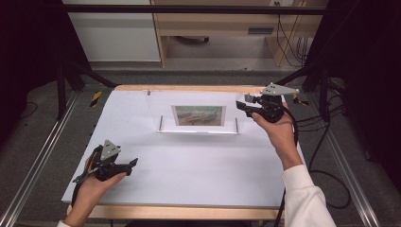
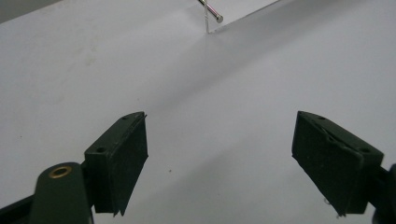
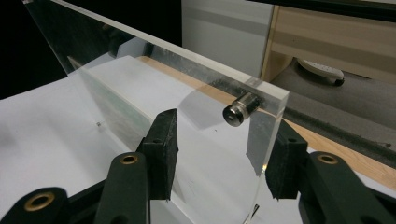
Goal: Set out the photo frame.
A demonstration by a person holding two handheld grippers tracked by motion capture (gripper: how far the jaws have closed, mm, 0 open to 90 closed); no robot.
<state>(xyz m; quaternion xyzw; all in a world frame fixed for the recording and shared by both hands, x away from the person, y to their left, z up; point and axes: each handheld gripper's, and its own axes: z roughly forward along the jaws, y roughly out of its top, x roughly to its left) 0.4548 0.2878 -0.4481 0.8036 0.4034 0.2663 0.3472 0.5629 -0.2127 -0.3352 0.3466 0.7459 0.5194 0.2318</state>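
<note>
High view looks down on a white worktop [image 1: 189, 165] with a wooden edge, ringed by a dark metal frame over a grey floor. Toward the far middle of the worktop stands a clear acrylic picture frame [image 1: 198, 116], tilted back slightly, holding a small landscape print [image 1: 198, 115] and pinned at its corners by short metal standoffs. At the frame's upper right corner, a hand in a white sleeve holds the right gripper [image 1: 247, 106]; in the right gripper view its jaws stand open on either side of the panel's edge, just below one standoff [image 3: 240, 109], and whether either pad touches the acrylic cannot be told. Near the person's side, well apart from the frame, the left gripper [image 1: 134, 162] rests low over bare worktop, its jaws wide open and holding nothing. Judging from this, the risk lies in closing on one corner alone: the smooth acrylic could slip between the pads, or a sideways push could tip the frame over, since the left gripper is too far off to steady it.
</note>
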